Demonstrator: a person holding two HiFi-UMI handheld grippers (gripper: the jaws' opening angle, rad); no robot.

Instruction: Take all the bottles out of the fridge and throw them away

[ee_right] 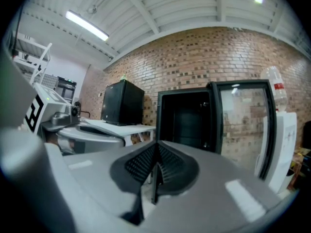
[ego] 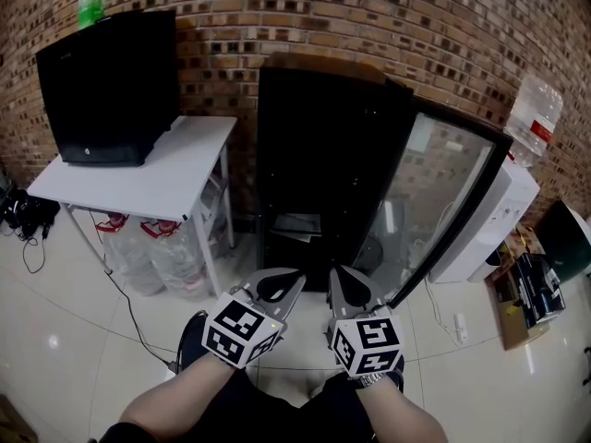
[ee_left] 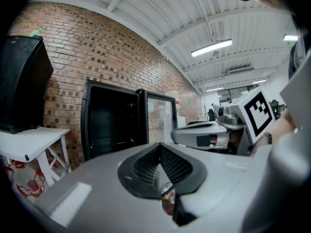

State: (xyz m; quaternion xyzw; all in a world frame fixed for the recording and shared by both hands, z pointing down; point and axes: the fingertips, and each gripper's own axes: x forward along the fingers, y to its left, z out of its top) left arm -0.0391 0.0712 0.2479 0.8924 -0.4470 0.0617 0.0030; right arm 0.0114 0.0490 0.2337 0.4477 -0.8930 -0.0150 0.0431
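Observation:
The black fridge [ego: 323,155] stands against the brick wall with its glass door [ego: 443,201] swung open to the right. Its inside is dark in every view, and I make out no bottles in it [ee_left: 114,125] [ee_right: 187,120]. Both grippers hover side by side in front of it, pointing at it. My left gripper [ego: 294,284] [ee_left: 159,147] has its tips together with nothing held. The pads of my right gripper [ego: 340,280] [ee_right: 156,147] are pressed flat against each other, empty. A green bottle [ego: 90,0] stands on top of the black box at the left.
A white table [ego: 175,169] carries the black box [ego: 111,86]. Clear plastic bags [ego: 148,247] lie under the table. A white water dispenser [ego: 489,220] with a big jug [ego: 534,113] stands right of the door. Cables trail on the tiled floor at the left.

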